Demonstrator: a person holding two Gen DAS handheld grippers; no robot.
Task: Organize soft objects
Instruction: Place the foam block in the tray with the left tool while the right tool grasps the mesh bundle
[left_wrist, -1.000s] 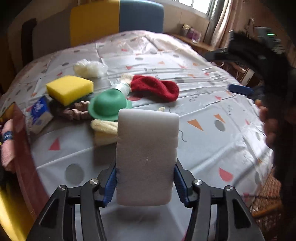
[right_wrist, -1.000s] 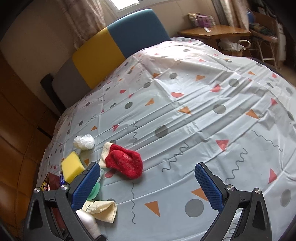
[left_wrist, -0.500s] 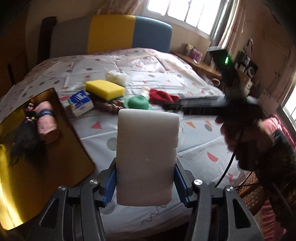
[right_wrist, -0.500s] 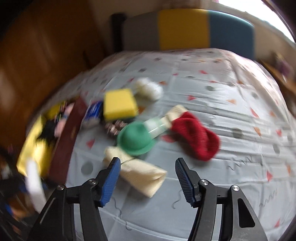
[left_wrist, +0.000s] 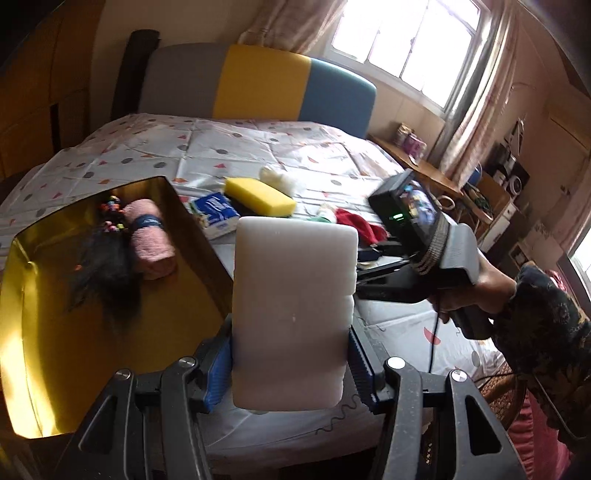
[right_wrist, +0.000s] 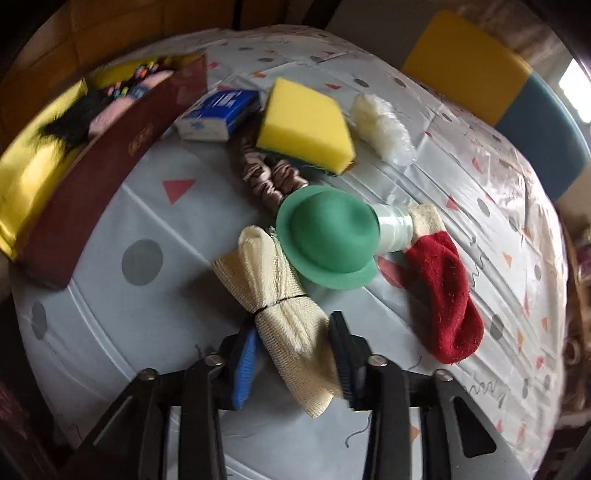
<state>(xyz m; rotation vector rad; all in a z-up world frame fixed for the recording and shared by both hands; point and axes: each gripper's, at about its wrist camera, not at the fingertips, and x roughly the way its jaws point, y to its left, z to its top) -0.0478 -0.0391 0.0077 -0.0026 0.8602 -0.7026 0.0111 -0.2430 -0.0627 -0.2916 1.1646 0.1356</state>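
Now we hold white rectangular foam block (left_wrist: 293, 317) upright in left claw (left_wrist: 291, 363), pads clamped on both its sides, above bed edge beside gold-lined open box (left_wrist: 55, 332). Right claw (right_wrist: 293, 360) points down over bed, jaws closing around cream mesh cloth bundle tied with black band (right_wrist: 280, 306); bundle lies between pads on patterned bed cover (right_wrist: 147, 332), beside green felt hat (right_wrist: 328, 240).

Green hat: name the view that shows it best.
Right wrist view: the green hat lies whole and unobstructed on the bed. In the left wrist view only a green sliver peeks above the held white sponge.
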